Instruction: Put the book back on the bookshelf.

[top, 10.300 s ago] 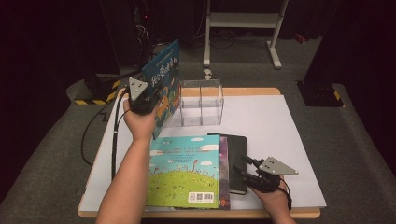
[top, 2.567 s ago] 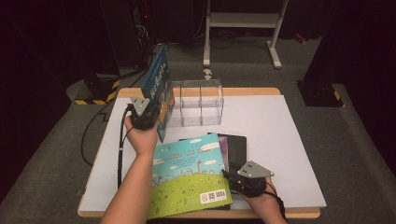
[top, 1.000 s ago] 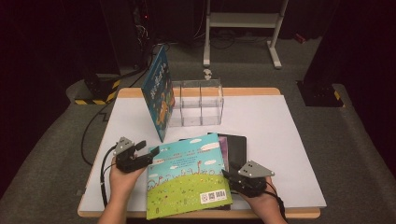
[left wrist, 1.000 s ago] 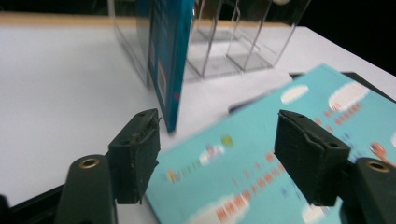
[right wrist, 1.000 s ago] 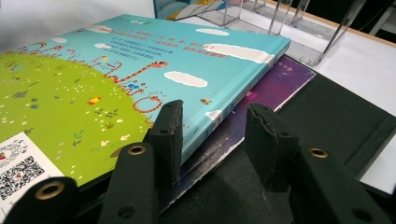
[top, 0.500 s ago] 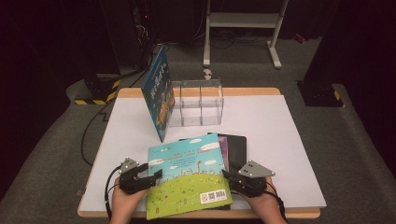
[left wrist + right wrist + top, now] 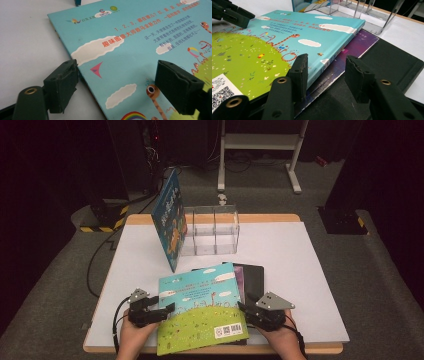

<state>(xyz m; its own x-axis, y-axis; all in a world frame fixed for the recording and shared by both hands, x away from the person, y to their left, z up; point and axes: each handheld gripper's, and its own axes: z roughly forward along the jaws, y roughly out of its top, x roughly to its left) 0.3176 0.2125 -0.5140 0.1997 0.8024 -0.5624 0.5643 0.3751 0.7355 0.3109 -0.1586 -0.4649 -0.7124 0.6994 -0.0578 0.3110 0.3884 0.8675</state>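
A teal and green picture book (image 7: 202, 312) (image 7: 140, 42) (image 7: 287, 32) lies on top of a purple book (image 7: 359, 46) and a black book (image 7: 254, 277) at the table's front. My left gripper (image 7: 165, 312) (image 7: 117, 67) is at its left edge. Its jaws have just been opening and stand wide, one over the white table, one over the cover, the edge between them untouched. My right gripper (image 7: 245, 310) (image 7: 327, 61) is at the book's right edge. It is open, one jaw by the cover, the other over the black book.
A blue book (image 7: 169, 222) stands tilted against a clear acrylic organizer (image 7: 212, 232) at the back middle of the white table (image 7: 300, 270). A black cable trails off the table's left side. The far right of the tabletop is bare.
My left gripper has come down and toward the front, from left of the book to its left edge, and its jaws have spread. The right gripper and the books have stayed put.
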